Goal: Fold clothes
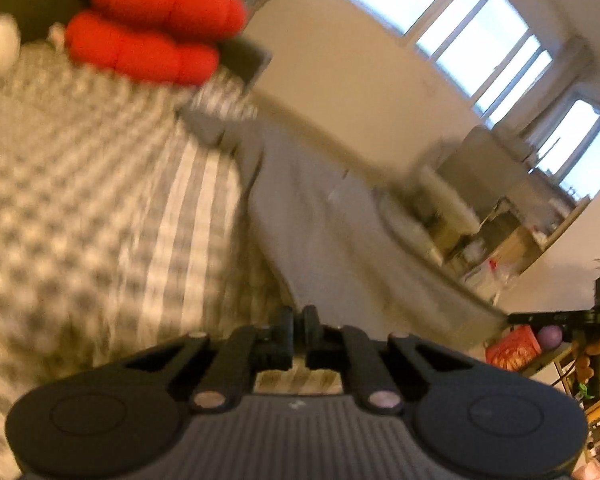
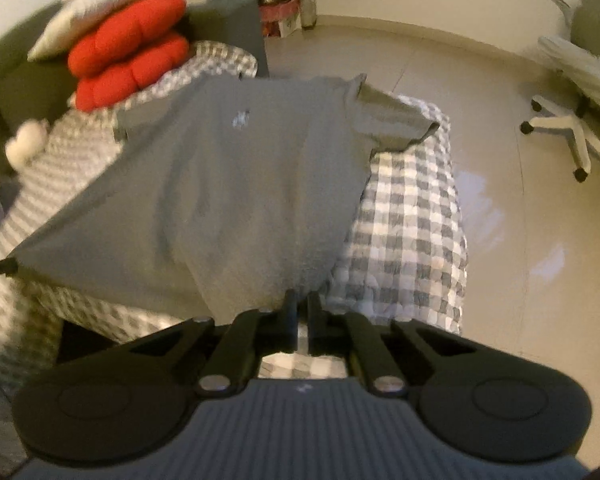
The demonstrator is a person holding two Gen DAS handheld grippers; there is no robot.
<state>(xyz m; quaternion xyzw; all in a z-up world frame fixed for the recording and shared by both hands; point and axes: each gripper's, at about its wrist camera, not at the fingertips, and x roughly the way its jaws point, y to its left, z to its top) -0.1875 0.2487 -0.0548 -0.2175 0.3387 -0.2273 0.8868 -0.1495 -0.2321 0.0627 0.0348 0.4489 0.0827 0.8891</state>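
Observation:
A grey T-shirt (image 2: 228, 184) with a small pale chest logo hangs stretched over the bed, its collar end and one sleeve resting on the checked cover. My right gripper (image 2: 300, 300) is shut on the shirt's near hem corner, with the cloth pinched between its black fingers. In the left wrist view the same T-shirt (image 1: 320, 208) runs blurred from my left gripper (image 1: 298, 316), which is shut on the other hem corner. The right gripper (image 1: 516, 317) shows there at the far right edge of the cloth. The left gripper (image 2: 4, 267) peeks in at the shirt's left corner.
A grey-and-white checked cover (image 2: 412, 220) lies on the bed. Two red cushions (image 2: 128, 52) and a pale pillow (image 2: 96, 8) are stacked at its head, with a white plush ball (image 2: 26, 140) beside them. A white office chair (image 2: 572, 120) stands on the tiled floor (image 2: 480, 92) to the right.

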